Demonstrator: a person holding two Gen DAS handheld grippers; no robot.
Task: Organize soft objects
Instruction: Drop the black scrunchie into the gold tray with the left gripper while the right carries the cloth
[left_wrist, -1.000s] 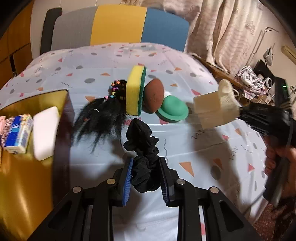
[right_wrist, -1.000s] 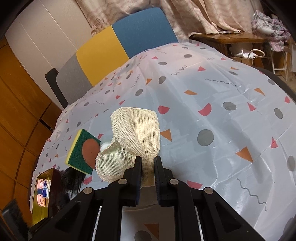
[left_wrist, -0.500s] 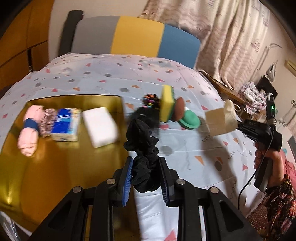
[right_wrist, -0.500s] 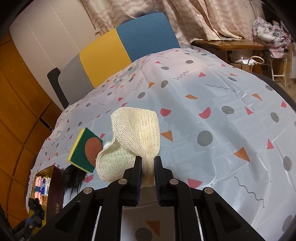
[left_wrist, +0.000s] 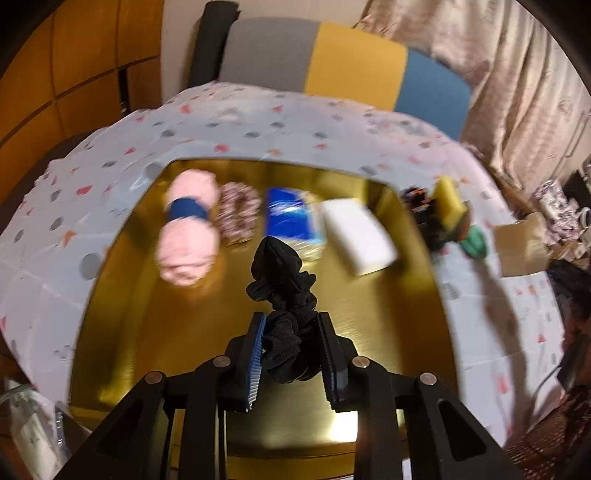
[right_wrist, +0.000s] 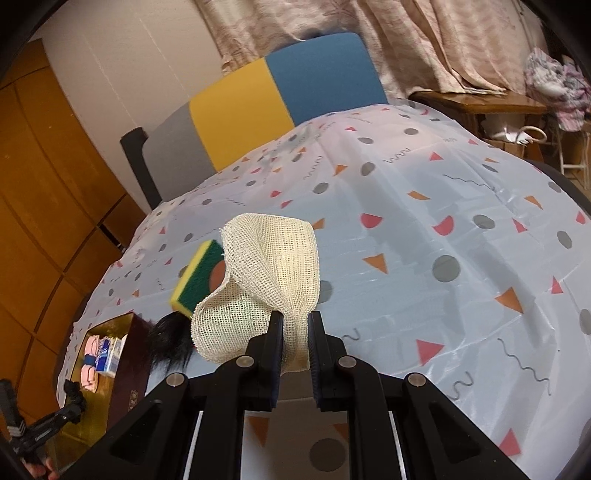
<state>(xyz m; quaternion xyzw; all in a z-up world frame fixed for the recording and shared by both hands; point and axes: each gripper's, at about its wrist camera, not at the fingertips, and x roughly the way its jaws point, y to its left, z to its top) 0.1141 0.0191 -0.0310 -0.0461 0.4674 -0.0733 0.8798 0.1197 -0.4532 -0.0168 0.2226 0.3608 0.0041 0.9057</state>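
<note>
My left gripper is shut on a black scrunchie and holds it above the gold tray. In the tray lie a pink roll with a blue band, a patterned scrunchie, a blue tissue pack and a white sponge. My right gripper is shut on a cream mesh cloth, held above the table. Behind it stand a yellow-green sponge and a black hairpiece. The cloth also shows in the left wrist view.
The table wears a white cloth with coloured shapes. A grey, yellow and blue chair back stands behind it. Wooden cabinets are at the left. A wooden side table and curtains are at the right. A green round object lies by the sponge.
My left gripper has swung left with the black scrunchie, from over the tablecloth to over the gold tray. My right gripper with the mesh cloth has barely moved.
</note>
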